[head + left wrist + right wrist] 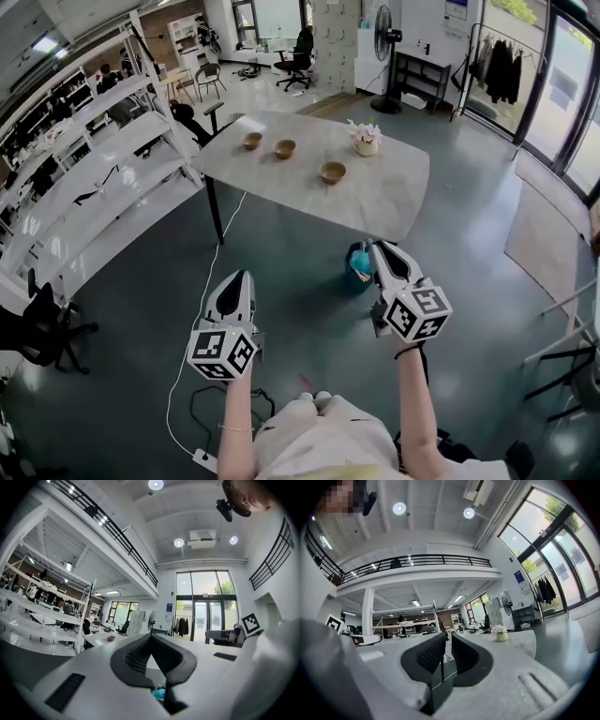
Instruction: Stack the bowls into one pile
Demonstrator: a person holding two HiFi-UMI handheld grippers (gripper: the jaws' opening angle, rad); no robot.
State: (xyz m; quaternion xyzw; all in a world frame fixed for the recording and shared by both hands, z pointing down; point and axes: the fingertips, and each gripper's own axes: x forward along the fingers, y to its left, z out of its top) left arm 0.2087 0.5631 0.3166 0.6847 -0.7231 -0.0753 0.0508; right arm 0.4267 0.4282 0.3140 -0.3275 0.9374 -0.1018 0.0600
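Three wooden bowls stand apart on the grey table [394, 202]: one at the far left [252, 141], one beside it [285, 148], and one nearer the middle [332, 172]. Both grippers hang level over the floor, well short of the table. My left gripper [241, 276] is shut and empty, its tips touching [151, 637]. My right gripper [386, 251] is nearer the table's front edge. Only a narrow slit shows between its jaws, with nothing in it [448, 637]. In the left gripper view one bowl [111, 638] shows far off on the table.
A pot of pale flowers [365, 139] stands on the table behind the bowls. A blue bin [357, 264] sits on the floor under the table's front edge. White racks [84, 187] line the left side, with a black chair [42, 328] by them. A white cable [202, 309] runs across the floor.
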